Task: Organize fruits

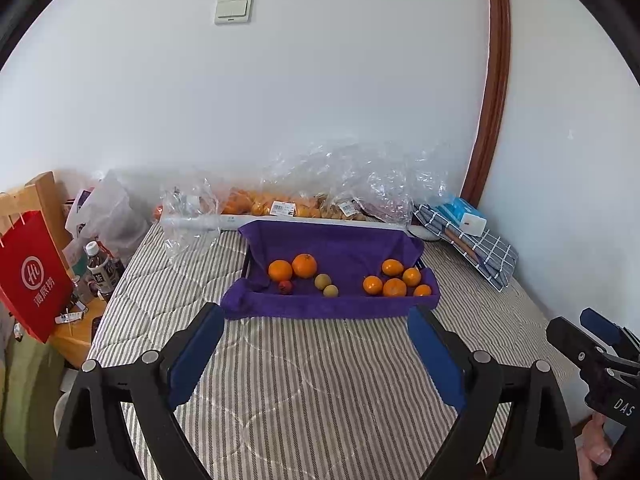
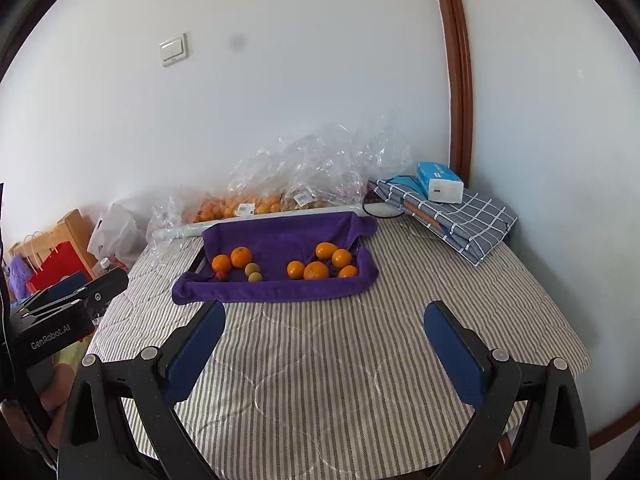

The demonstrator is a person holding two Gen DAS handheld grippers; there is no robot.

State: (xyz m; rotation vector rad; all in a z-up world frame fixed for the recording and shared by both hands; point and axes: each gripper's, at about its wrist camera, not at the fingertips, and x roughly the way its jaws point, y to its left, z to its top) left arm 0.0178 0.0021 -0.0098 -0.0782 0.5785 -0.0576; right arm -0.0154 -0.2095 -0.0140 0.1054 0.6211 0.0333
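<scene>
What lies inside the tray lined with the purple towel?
Seven oranges, two small greenish fruits and one small red fruit rest on the purple towel. The towel hides the tray itself.

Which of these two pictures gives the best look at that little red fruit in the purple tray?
The left wrist view: the little red fruit sits in plain sight below an orange. In the right wrist view it is smaller and partly hidden behind the purple towel's front fold.

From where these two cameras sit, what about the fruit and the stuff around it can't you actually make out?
- Bagged fruit by the wall, both views: crinkled clear plastic blurs it; no count possible.
- Small red fruit: type too small to tell; in the right wrist view the purple towel half hides it.
- Tray under that towel: covered apart from a dark edge.
- Price labels: print too small.
</scene>
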